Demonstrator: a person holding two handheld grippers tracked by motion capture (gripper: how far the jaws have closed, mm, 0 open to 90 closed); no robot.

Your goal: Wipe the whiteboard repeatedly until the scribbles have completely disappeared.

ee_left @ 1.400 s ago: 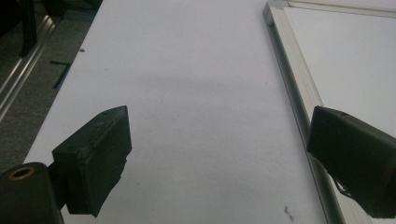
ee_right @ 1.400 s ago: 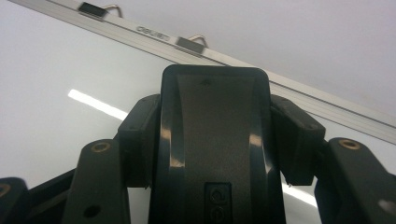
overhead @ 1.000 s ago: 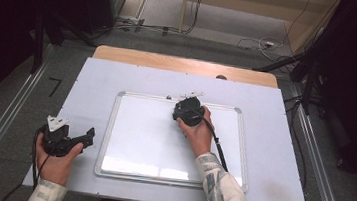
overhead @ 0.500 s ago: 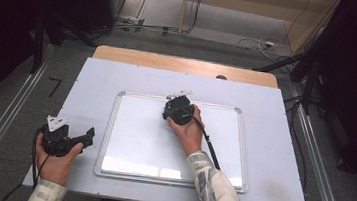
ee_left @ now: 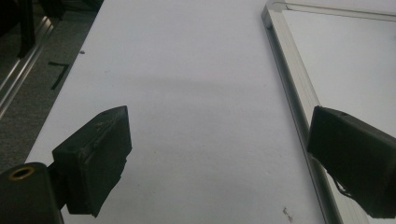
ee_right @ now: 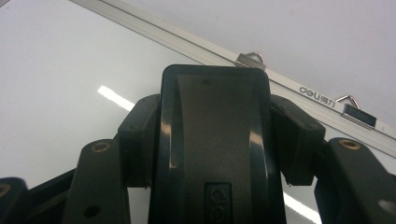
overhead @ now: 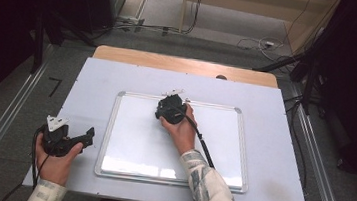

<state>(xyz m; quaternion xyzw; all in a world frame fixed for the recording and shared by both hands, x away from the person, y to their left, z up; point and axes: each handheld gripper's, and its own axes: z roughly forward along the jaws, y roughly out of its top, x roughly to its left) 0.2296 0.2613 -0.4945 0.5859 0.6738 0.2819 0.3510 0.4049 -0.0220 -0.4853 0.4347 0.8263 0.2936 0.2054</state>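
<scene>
A white whiteboard [overhead: 171, 150] with a silver frame lies flat in the middle of the pale table. My right gripper [overhead: 169, 107] is over the board's upper edge, shut on a black whiteboard eraser [ee_right: 215, 116] that sits between its jaws and presses down toward the white surface [ee_right: 56, 60]. My left gripper [overhead: 86, 137] rests on the table [ee_left: 187, 93] just left of the board's frame [ee_left: 289, 65], near its lower left corner. Its jaws stand wide open with nothing between them.
Two metal hanging clips [ee_right: 252, 59] sit on the board's top frame, right by the eraser. A wooden strip [overhead: 185, 63] runs along the table's far edge. Metal rails [overhead: 3, 122] flank the table on both sides, with cables on the floor behind.
My right gripper has slid the eraser leftward along the top part of the board. The left gripper has stayed in place.
</scene>
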